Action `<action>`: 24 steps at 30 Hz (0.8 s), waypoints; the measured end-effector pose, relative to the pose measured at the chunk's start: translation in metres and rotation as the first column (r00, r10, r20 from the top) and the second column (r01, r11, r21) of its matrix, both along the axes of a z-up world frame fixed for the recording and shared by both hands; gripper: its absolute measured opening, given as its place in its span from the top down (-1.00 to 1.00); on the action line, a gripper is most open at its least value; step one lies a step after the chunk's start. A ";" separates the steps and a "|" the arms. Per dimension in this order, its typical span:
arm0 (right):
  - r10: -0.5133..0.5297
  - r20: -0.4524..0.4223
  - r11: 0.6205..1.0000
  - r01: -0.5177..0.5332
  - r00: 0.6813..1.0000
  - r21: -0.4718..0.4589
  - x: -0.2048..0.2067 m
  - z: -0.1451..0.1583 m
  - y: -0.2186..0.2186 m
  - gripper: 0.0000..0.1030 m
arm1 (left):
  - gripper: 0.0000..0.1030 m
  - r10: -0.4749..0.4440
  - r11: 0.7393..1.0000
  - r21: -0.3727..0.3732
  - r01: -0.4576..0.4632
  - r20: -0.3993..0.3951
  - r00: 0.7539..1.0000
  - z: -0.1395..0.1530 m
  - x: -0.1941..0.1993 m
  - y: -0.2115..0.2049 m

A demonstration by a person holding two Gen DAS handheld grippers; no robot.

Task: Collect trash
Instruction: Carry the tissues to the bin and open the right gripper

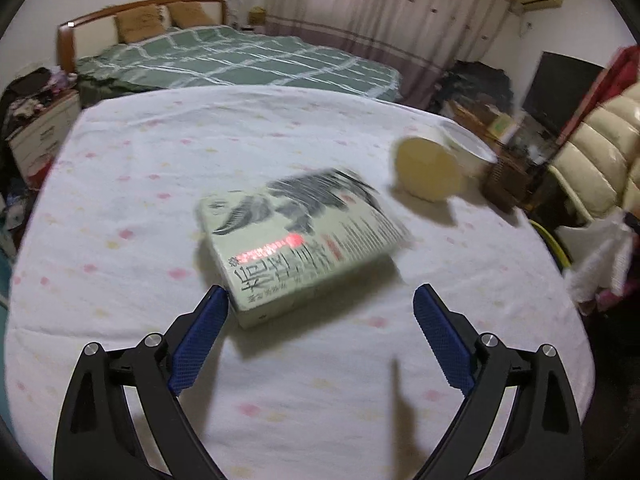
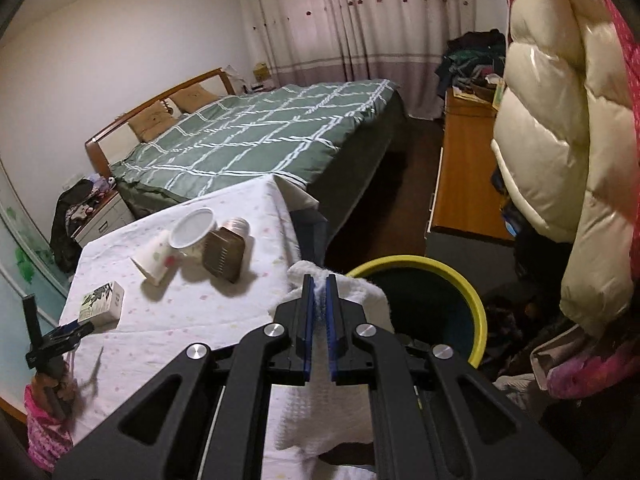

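Jaws on your right gripper (image 2: 319,280) are clamped on a white paper towel (image 2: 320,408), which hangs down off them right at the surface edge, beside the yellow-rimmed bin (image 2: 476,300); jaws on your left gripper (image 1: 320,300) are spread wide with nothing between them, hovering low over a book (image 1: 296,240). Step in hand looks like the drop-off: towel is gripped and the bin sits just right of it, lower down, so next move probably calls for swinging right until the towel is over the opening, then letting go. Watch the trailing end, it may snag the rim. Left side seems to be lining up on the book, left pad nearly at its corner; whether the book counts as trash you can't tell. More likely trash sits farther back: a tipped paper cup (image 2: 158,260), a white tub (image 2: 192,230), a brown jar on its side (image 2: 226,256), bunched together. Surface (image 1: 120,200) has a white cloth with pale dots. Room: green checked bed (image 2: 256,140), curtains, wooden dresser, a puffy white coat hanging right.
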State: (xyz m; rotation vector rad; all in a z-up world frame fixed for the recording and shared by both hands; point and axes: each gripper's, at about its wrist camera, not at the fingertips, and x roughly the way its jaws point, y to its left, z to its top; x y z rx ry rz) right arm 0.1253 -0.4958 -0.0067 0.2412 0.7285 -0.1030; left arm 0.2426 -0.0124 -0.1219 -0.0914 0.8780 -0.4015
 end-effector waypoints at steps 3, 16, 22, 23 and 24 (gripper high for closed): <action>-0.014 0.002 1.000 0.014 1.000 0.004 0.001 -0.003 -0.008 0.89 | -0.79 -0.091 0.996 -0.017 0.091 -0.011 0.996 0.001 -0.015 -0.029; -0.067 -0.022 0.998 0.067 0.998 0.003 0.019 -0.018 -0.036 0.89 | -0.79 -0.230 0.968 0.114 0.222 0.067 0.971 0.042 -0.061 -0.082; -0.121 -0.064 0.992 0.122 0.991 0.016 0.023 -0.035 -0.057 0.77 | -0.79 -0.176 0.976 0.137 0.167 0.051 0.983 0.043 -0.036 -0.063; -0.127 -0.067 0.991 0.129 0.990 0.022 0.023 -0.037 -0.060 0.69 | -0.79 -0.171 0.977 0.139 0.163 0.047 0.984 0.043 -0.031 -0.061; -0.130 -0.069 0.991 0.132 0.989 0.026 0.023 -0.038 -0.062 0.50 | -0.79 -0.170 0.977 0.141 0.162 0.044 0.985 0.041 -0.028 -0.061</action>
